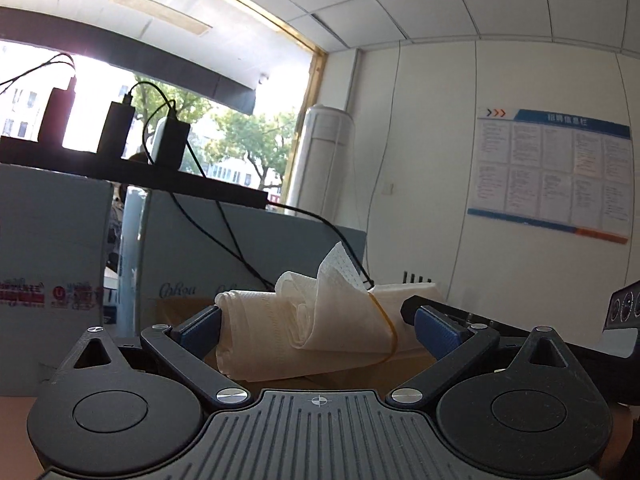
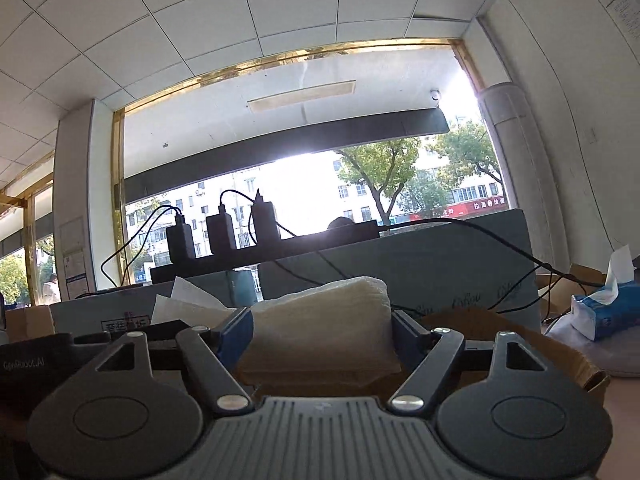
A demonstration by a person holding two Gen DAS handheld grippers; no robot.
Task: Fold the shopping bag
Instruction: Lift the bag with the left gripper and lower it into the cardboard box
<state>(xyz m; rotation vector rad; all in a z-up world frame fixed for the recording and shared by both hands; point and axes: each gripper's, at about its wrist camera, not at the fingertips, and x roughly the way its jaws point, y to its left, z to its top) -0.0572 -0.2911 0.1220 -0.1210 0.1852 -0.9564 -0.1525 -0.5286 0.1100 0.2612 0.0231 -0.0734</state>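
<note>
1. Your left gripper (image 1: pixel 318 330) fills the bottom of the left wrist view; its two blue-padded fingers (image 1: pixel 198 330) stand wide apart.
2. Between them lies the folded white mesh shopping bag (image 1: pixel 308 328), a soft roll with a thin yellow band around its right part. The left pad touches the roll's left end; the right pad stands just clear of the bag, so the jaws do not clamp it.
3. The bag rests on an open brown cardboard box (image 1: pixel 176 308), at lower centre of that view; the box's other contents cannot be told.
4. Your right gripper (image 2: pixel 322 338) occupies the bottom of the right wrist view, its jaws set wide. The same bag (image 2: pixel 320 328) fills the gap between the pads as a pale, cushion-like bundle. Both pads lie against its sides; whether they press on it cannot be told.
5. At right in this view stands a blue tissue pack (image 2: pixel 604 312) with one white tissue rising from its slot.
6. Behind, across the middle of both views, a black power strip (image 2: pixel 280 254) carries three black chargers atop grey cartons (image 2: pixel 440 272).
</note>
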